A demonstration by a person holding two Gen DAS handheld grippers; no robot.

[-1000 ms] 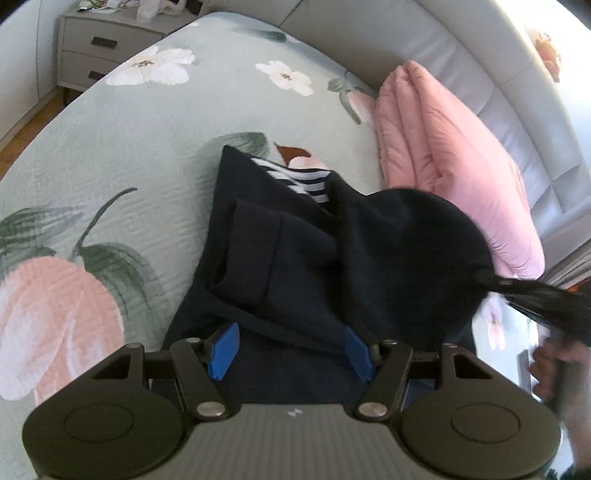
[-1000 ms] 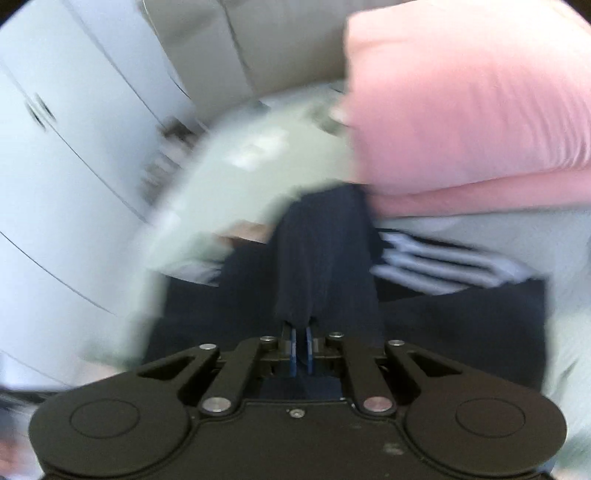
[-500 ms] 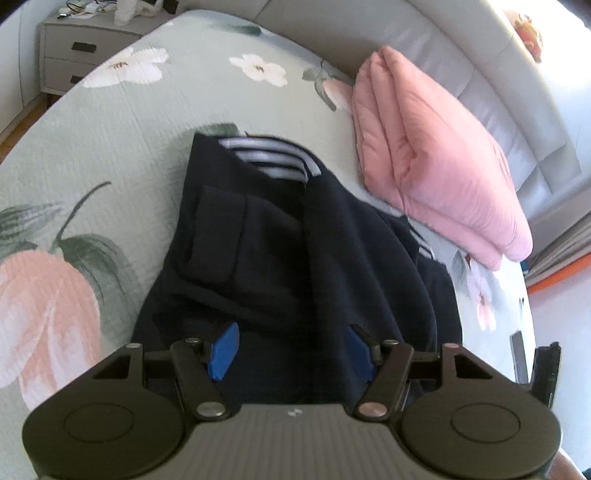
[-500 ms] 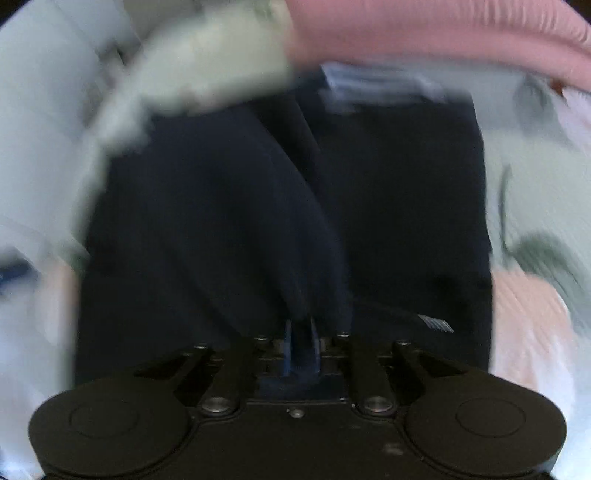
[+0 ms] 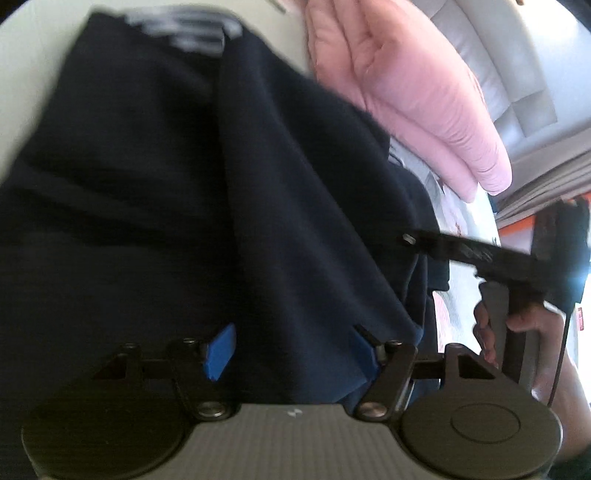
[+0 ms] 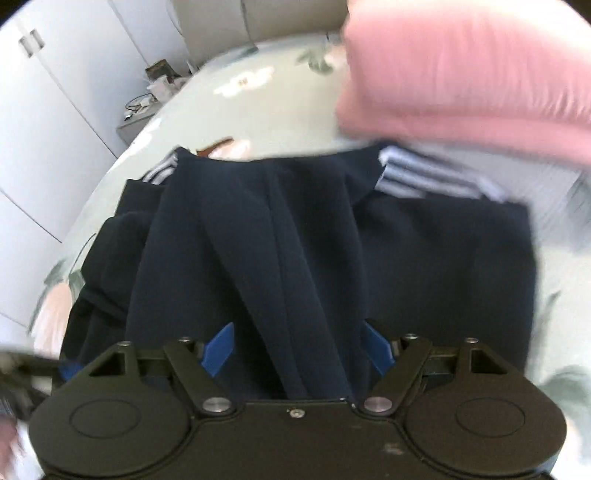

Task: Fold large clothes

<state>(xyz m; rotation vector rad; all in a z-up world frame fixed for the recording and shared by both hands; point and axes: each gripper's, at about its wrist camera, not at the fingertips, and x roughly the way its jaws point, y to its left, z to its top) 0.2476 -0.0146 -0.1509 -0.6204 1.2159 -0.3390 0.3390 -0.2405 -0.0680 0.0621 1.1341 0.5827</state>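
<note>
A large navy garment point(image 5: 184, 184) with a striped white band point(image 5: 184, 31) at its far end lies on the bed, folded lengthwise with one side laid over the middle. It also shows in the right wrist view point(image 6: 295, 240), striped band point(image 6: 424, 177) at the far right. My left gripper point(image 5: 291, 350) is open, its blue pads either side of the near fold. My right gripper point(image 6: 299, 349) is open over the near edge, with a fold of cloth between its pads. The right gripper also shows in the left wrist view point(image 5: 480, 254), held by a hand.
A folded pink quilt point(image 5: 406, 88) lies beside the garment, also in the right wrist view point(image 6: 461, 74). The floral bedspread point(image 6: 240, 110) lies under everything. A padded headboard point(image 5: 517, 55) is behind. White wardrobes point(image 6: 44, 92) and a nightstand point(image 6: 140, 125) stand past the bed.
My right gripper has opened and let go of the navy cloth it carried across; the fold now lies on the garment. My left gripper has moved closer in, still open.
</note>
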